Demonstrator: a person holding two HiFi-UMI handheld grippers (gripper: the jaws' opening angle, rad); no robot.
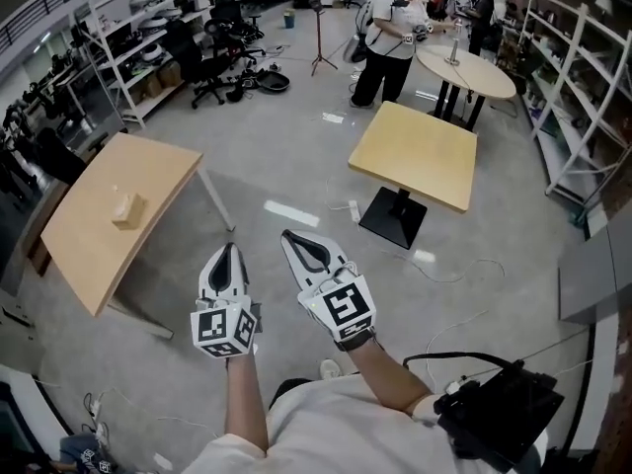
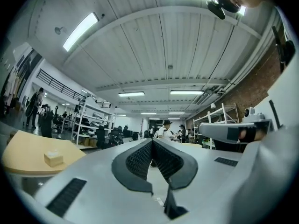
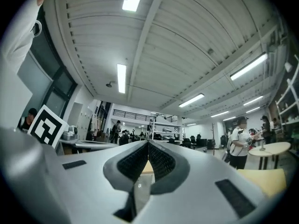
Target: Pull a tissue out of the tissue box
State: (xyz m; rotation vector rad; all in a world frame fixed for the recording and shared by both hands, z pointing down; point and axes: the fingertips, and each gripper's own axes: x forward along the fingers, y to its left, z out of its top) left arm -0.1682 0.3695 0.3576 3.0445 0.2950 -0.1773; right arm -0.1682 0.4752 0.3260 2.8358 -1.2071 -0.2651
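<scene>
Both empty with jaws pinched together, left gripper (image 1: 228, 255) and right gripper (image 1: 293, 240) sit well apart from the tissue box (image 1: 128, 208) mid-tabletop (image 1: 84, 240), and arriving unopened they'd likely just shove it

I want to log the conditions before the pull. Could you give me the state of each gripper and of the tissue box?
Left gripper: shut, holding nothing, over the floor.
Right gripper: shut, holding nothing, beside the left one.
Tissue box: on the table, untouched, apart from both grippers; too small to tell whether a tissue sticks out.
</scene>
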